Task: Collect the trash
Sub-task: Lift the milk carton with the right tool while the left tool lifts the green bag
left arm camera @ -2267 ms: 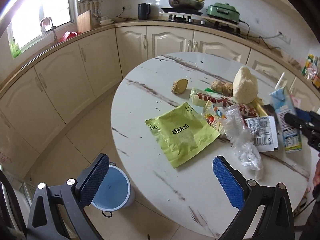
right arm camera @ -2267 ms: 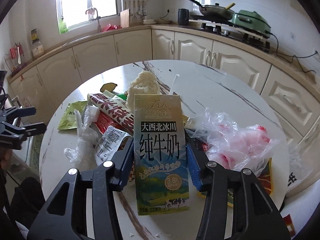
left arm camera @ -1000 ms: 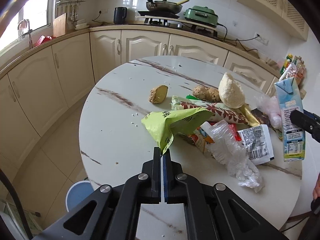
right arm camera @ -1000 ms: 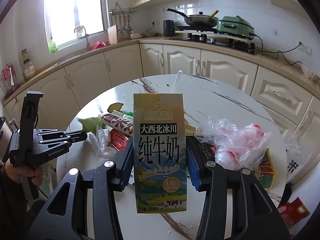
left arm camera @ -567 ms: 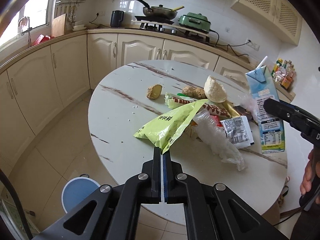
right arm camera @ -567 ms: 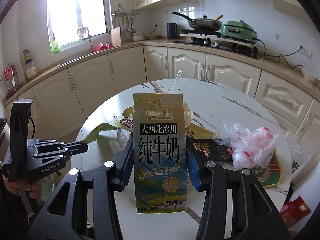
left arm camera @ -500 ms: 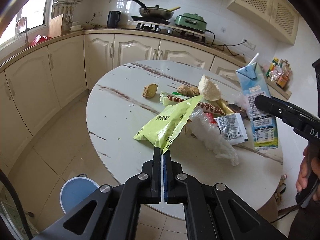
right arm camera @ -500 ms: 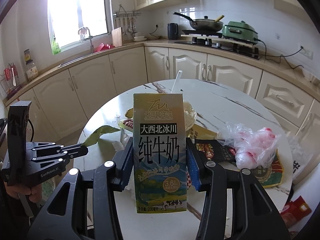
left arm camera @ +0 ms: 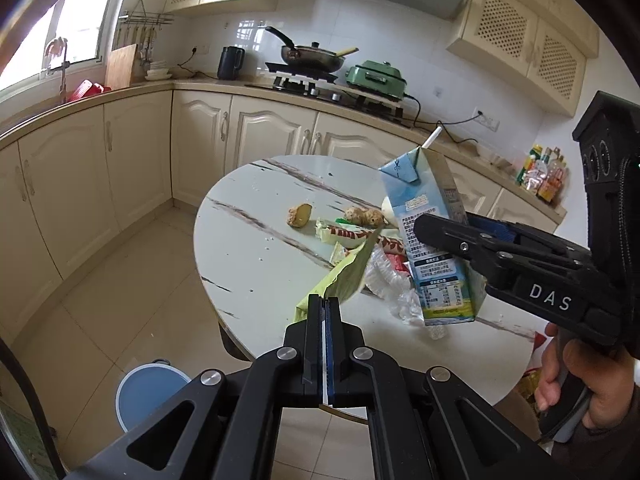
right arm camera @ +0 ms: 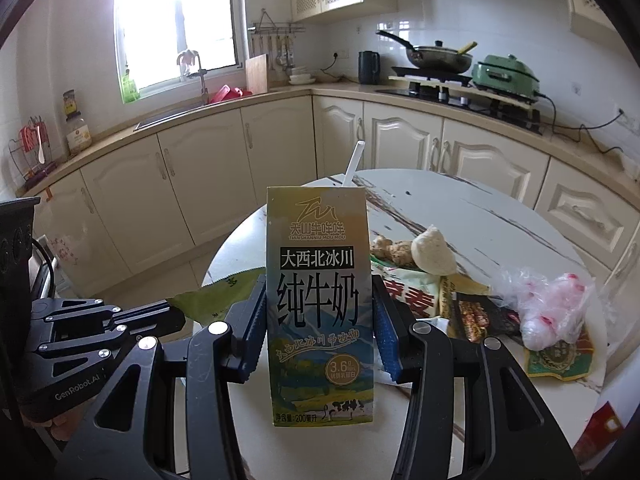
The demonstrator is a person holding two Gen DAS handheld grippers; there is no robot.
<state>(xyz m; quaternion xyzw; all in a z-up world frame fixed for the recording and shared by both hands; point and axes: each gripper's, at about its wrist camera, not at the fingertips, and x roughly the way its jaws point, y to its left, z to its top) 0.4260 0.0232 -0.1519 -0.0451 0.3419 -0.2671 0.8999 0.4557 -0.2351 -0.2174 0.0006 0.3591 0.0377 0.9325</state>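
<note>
1. While both hands hang out past the rim of the round counter [left arm camera: 256, 240], each pair of tongs carries one piece of trash.
2. The left tongs [left arm camera: 325, 316] are pressed fully together on a corner of the green snack wrapper [left arm camera: 352, 276], which trails up and away from the pinch, clear of the counter.
3. The wrapper looks to be thin, light film: limp, slick, likely to flutter or slide out, so a pinch well in from the edge seems safer than one at the very tip.
4. The right tongs [right arm camera: 320, 322] stand partly open, their blue pads [right arm camera: 256, 320] clamped on the two narrow sides of the milk carton [right arm camera: 320, 300], which is upright in the air with its straw [right arm camera: 354, 162] poking from the top.
5. The carton is probably light and near empty, stiff enough at mid-body but apt to buckle if squeezed harder; kept upright, any dregs stay in.
6. The blue bin [left arm camera: 150, 394] sits on the floor below the counter's edge, near the left tongs.
7. More wrappers, a crumpled plastic bag [right arm camera: 554, 300] and food scraps lie on the counter.
</note>
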